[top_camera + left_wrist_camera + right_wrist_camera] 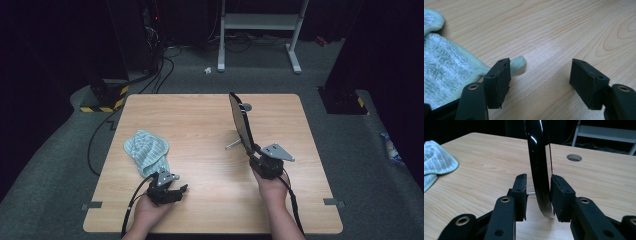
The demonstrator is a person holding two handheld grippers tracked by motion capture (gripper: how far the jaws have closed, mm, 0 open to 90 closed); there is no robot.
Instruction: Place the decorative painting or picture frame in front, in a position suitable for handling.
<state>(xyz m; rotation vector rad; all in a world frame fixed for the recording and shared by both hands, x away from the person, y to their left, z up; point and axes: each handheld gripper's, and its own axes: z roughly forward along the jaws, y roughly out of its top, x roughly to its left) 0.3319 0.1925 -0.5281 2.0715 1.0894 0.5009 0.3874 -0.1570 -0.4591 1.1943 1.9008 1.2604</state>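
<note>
Two things matter here — a mirror (240, 121) and a cloth (146, 150). Stiff, glossy and breakable, the mirror stands on edge mid-counter (200, 200), long axis upright, face toward the cloth; take it low on the rim. Right hand-held gripper (539, 196) brackets that rim, one pad touching. Left hand-held gripper (541, 82) is spread — cloth beside it.

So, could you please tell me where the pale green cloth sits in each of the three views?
High view: the cloth lies left of centre on the wooden table.
Left gripper view: at the left edge, with one corner poking out past the left-hand jaw.
Right gripper view: at the left edge, in the upper half.
Shared landmark: the light wood-grain table top under the cloth.
</note>
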